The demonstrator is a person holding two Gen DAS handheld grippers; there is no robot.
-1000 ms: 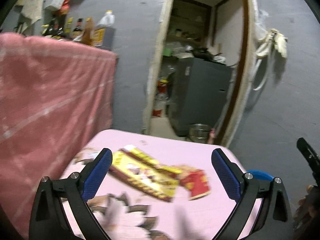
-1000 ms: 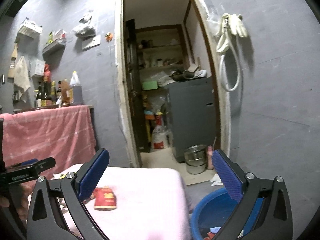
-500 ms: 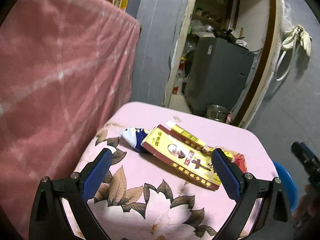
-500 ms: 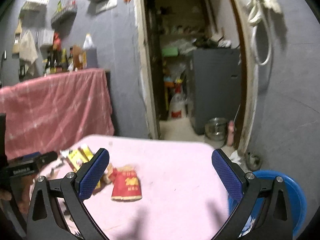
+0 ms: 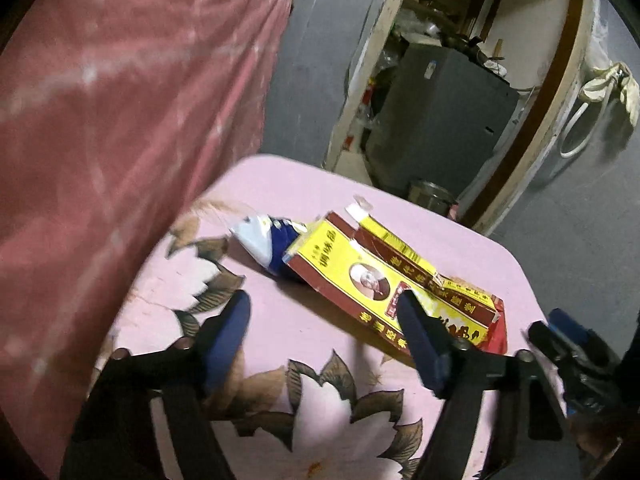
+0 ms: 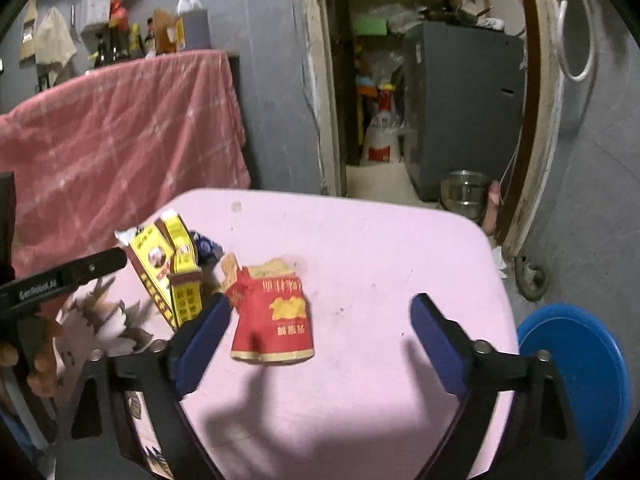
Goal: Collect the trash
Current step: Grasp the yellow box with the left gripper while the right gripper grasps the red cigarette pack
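Note:
On the table's pink floral cloth (image 5: 472, 256) (image 6: 380, 248) lie a flattened yellow-and-red carton (image 5: 352, 272) (image 6: 160, 276), a blue-and-white wrapper (image 5: 260, 240) (image 6: 204, 246) and a torn red packet (image 6: 276, 316) (image 5: 498, 334). My left gripper (image 5: 320, 332) hovers just short of the carton. Its jaws are closing, with only bare cloth between them. My right gripper (image 6: 320, 336) hangs over the red packet, which sits by its left finger (image 6: 200, 340). Those jaws are closing too and do not press on the packet. Each gripper shows at the edge of the other's view.
A blue bin (image 6: 580, 372) stands on the floor right of the table. A counter draped in pink checked cloth (image 5: 120, 120) rises at the left. Behind the table is a doorway with a grey cabinet (image 6: 464, 104) and a metal pot (image 6: 464, 192).
Both grippers have tilted down and come closer to the table, so the trash looms larger. Both pairs of jaws are narrower than half a second ago.

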